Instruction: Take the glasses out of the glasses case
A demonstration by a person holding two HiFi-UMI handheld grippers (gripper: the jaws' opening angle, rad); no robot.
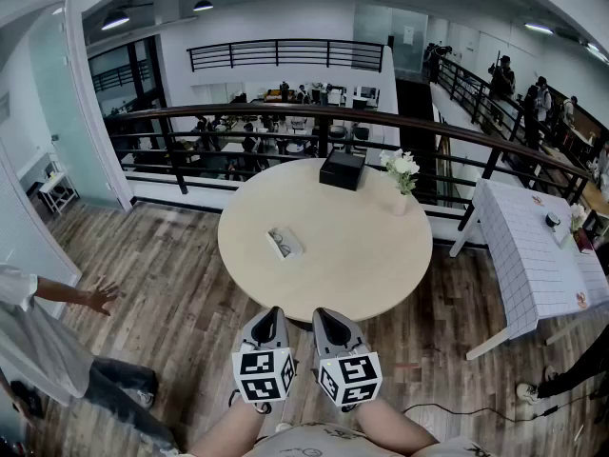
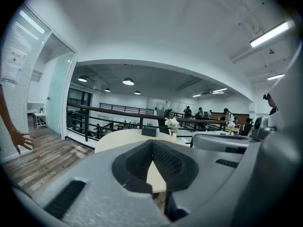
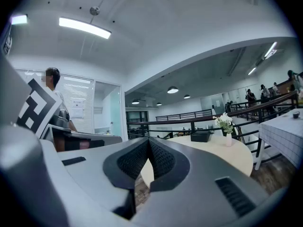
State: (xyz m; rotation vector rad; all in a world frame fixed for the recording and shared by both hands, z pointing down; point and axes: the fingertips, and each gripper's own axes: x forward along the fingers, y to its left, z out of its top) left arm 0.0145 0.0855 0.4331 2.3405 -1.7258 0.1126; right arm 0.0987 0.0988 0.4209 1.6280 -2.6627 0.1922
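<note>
Left gripper (image 1: 268, 318) and right gripper (image 1: 331, 320), jaws closed, empty, glasses case (image 1: 284, 243) well ahead on round table (image 1: 366, 255).

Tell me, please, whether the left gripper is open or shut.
Shut and empty: in its own view the left gripper has its jaw tips touching, with nothing held between them.
</note>
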